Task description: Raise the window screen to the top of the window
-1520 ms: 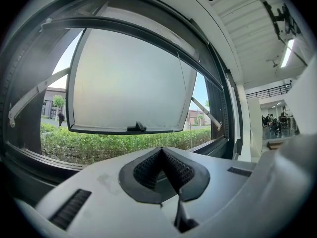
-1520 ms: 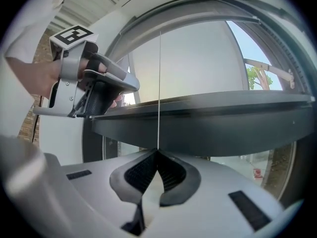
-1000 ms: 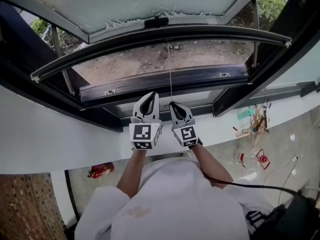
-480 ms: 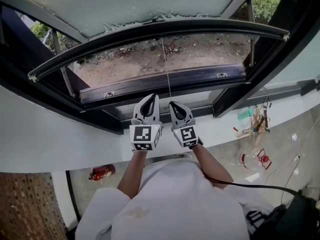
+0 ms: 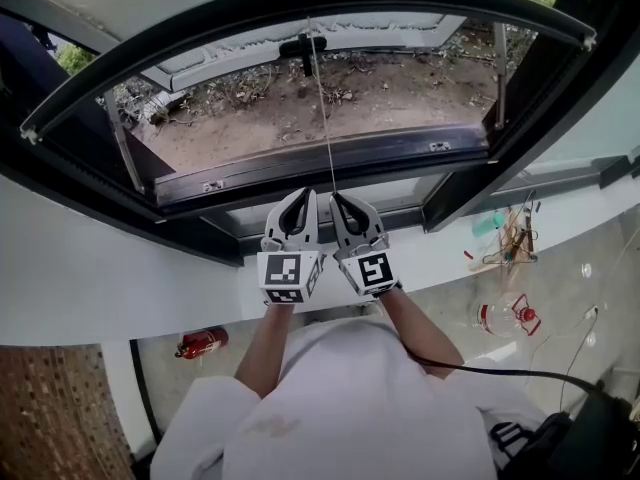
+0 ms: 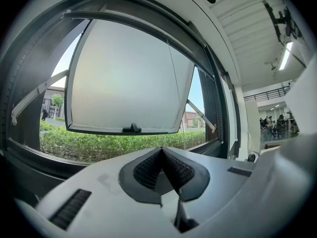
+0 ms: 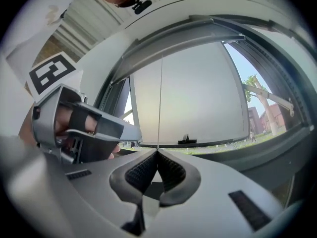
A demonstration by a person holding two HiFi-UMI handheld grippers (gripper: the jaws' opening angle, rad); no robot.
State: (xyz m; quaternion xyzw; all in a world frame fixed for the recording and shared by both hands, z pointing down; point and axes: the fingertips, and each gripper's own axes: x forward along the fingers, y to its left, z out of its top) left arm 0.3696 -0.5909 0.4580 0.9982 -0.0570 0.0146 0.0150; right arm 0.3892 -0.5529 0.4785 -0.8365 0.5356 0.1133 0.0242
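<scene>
Right hand-held gripper (image 7: 157, 151): jaws are closed on the thin pull cord (image 7: 160, 98), which leaves the jaw tips and runs straight up. In the head view we trace the cord to the middle of the window screen's dark bottom bar (image 5: 300, 6). This bar arches across the upper part of the window opening, high above both tools.

Left hand-held gripper (image 6: 161, 150): jaws are closed, pads meeting with nothing between them. It sits just beside the right one, both above the white sill (image 5: 120, 268).

Beyond the bar, the frosted window sash (image 6: 124, 78) is swung outward, with its black handle (image 6: 132, 128) on the lower edge. Below the sash we note bare ground (image 5: 230, 128) in the head view and a green hedge (image 6: 114, 145) in the left gripper view.
</scene>
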